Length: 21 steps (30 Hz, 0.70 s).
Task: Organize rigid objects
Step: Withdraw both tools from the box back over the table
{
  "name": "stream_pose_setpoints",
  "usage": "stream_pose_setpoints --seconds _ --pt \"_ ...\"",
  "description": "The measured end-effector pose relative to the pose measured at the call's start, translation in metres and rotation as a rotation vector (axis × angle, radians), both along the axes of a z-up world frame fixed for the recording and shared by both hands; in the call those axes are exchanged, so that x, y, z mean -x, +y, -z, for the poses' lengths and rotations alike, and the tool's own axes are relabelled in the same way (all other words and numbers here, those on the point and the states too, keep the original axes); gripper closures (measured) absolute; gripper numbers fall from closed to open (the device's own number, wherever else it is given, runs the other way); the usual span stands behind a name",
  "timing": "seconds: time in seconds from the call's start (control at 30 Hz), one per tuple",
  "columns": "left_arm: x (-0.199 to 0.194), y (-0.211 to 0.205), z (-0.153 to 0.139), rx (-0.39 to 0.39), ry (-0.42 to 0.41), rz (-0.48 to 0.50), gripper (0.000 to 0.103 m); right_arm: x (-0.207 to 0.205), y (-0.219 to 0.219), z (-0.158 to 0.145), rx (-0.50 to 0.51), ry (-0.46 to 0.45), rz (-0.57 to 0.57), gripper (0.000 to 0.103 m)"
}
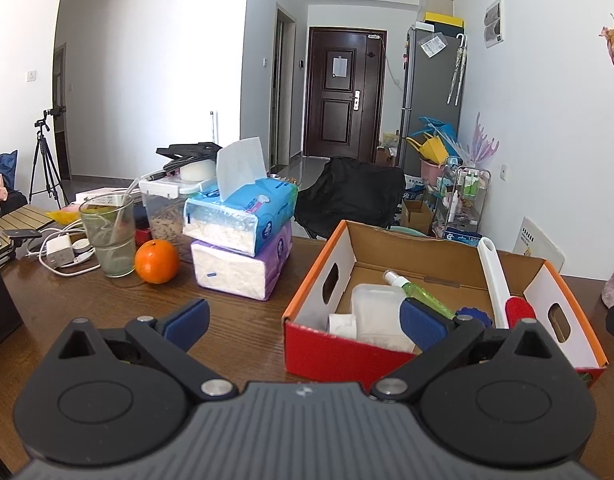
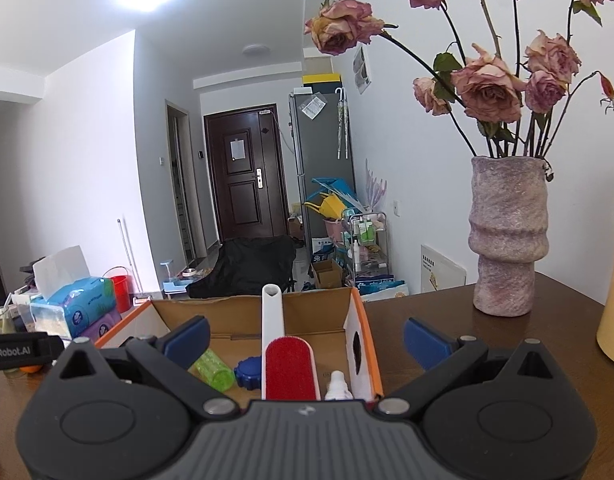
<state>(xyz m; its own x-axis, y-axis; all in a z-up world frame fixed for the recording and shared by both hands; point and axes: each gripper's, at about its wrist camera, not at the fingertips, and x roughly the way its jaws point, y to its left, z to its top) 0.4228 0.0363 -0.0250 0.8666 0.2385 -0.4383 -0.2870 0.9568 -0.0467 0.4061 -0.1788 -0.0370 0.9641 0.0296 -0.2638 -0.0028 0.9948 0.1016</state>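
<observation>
Both grippers wide open and empty over the table

Left gripper (image 1: pixel 305 320) has the box (image 1: pixel 307 344) at 2 o'clock; right gripper (image 2: pixel 305 340) faces the lint brush (image 2: pixel 285 364), green bottle (image 2: pixel 213 370) and blue cap (image 2: pixel 247 372) inside, vase (image 2: pixel 507 240) at 2 o'clock

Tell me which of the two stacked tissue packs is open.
The blue tissue pack on top: a tissue sticks up from it. The purple tissue pack underneath shows none.
</observation>
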Motion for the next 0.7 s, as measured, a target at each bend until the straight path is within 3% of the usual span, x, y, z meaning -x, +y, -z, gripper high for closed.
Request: stream_pose_setpoints --seconds 0.7 --pt "0.09 0.015 -0.003 0.015 0.023 0.01 0.0 0.09 -0.002 0.004 0.042 0.011 -0.003 0.0"
